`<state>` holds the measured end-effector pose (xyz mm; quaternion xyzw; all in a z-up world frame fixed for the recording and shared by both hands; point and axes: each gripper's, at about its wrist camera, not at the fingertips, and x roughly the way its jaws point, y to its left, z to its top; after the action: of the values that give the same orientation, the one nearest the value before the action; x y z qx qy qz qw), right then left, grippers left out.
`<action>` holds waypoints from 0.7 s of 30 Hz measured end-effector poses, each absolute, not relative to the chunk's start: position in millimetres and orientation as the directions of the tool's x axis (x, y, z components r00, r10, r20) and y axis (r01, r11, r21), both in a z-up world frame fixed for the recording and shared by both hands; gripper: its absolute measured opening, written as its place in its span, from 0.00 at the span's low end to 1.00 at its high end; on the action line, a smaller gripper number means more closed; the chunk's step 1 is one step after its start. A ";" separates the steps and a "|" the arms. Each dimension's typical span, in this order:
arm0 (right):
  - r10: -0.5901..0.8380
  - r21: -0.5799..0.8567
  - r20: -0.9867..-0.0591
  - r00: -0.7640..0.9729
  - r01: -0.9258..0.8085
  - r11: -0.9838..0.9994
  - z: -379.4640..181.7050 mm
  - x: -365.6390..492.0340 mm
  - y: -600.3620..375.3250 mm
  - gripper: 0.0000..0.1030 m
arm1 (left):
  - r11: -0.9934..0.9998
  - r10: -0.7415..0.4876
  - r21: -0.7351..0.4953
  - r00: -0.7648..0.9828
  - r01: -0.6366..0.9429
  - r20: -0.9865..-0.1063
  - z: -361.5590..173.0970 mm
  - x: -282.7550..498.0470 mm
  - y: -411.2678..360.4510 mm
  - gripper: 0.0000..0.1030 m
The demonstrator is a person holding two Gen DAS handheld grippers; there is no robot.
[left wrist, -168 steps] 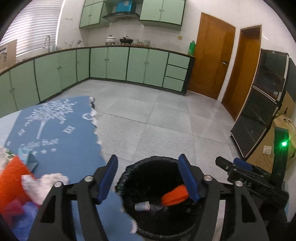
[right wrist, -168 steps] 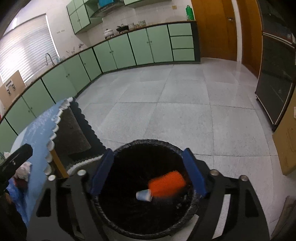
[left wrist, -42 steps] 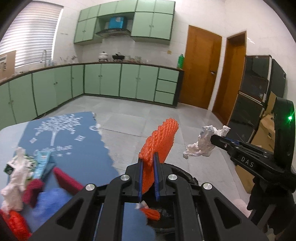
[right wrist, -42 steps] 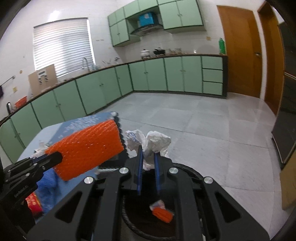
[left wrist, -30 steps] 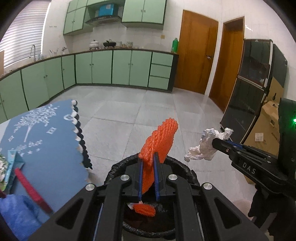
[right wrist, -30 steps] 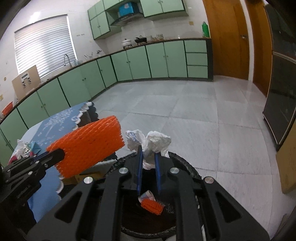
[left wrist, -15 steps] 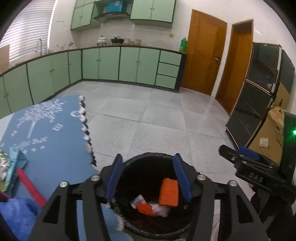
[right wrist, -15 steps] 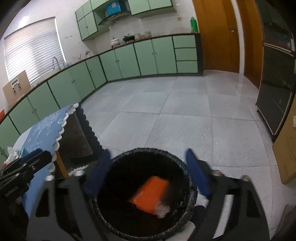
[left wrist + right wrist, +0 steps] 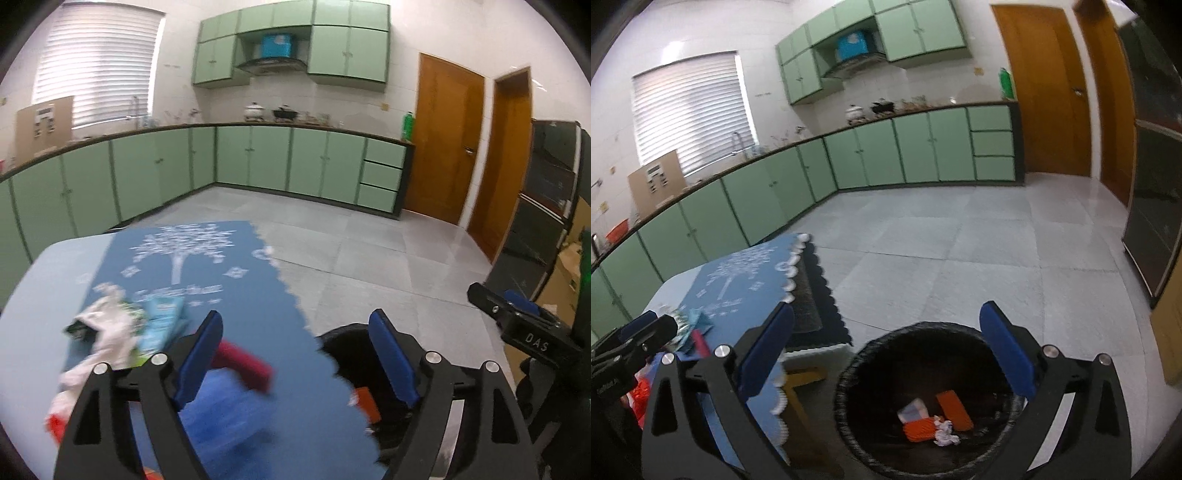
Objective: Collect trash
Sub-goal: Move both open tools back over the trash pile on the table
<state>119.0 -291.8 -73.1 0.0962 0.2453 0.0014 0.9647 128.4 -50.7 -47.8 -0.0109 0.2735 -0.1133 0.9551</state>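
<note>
A black trash bin (image 9: 849, 384) stands on the floor beside the table; orange foam pieces (image 9: 955, 404), a crumpled white tissue (image 9: 943, 434) and a small wrapper lie inside. It also shows in the left wrist view (image 9: 340, 336). My right gripper (image 9: 886, 345) is open and empty above the bin. My left gripper (image 9: 295, 350) is open and empty, over the table edge. Trash lies on the blue tablecloth (image 9: 229, 280): a white tissue (image 9: 107, 332), a teal packet (image 9: 162, 325), a dark red piece (image 9: 243, 363), a blue bag (image 9: 225, 406) and an orange bit (image 9: 55, 424).
Green cabinets (image 9: 258, 158) line the far walls. Wooden doors (image 9: 447, 144) and a dark cabinet (image 9: 546, 206) stand to the right. Cardboard boxes (image 9: 569, 266) sit at the right. The tiled floor (image 9: 960, 258) lies beyond the bin.
Both grippers opened and dropped the orange foam and the tissue into the bin. The left gripper has since swung left, back over the table.
</note>
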 end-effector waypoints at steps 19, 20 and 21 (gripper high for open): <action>0.216 0.117 -0.391 0.895 -0.184 0.976 -67.7 91.0 -157.4 0.95 | 0.998 0.048 -0.016 0.828 -0.068 -0.558 -84.8 61.6 83.4 0.78; 0.219 0.112 -0.398 0.891 -0.189 0.976 -68.0 91.7 -153.1 0.95 | 0.997 0.049 -0.023 0.824 -0.075 -0.565 -87.8 61.4 86.0 0.78; 0.223 0.106 -0.404 0.887 -0.196 0.975 -68.8 91.6 -149.0 0.95 | 0.996 0.050 -0.030 0.819 -0.082 -0.571 -91.0 61.5 88.0 0.78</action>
<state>91.6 -149.0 -68.8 0.0313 0.2118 0.1079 0.9708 61.5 88.0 -91.0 -0.0268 0.2987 0.0345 0.9533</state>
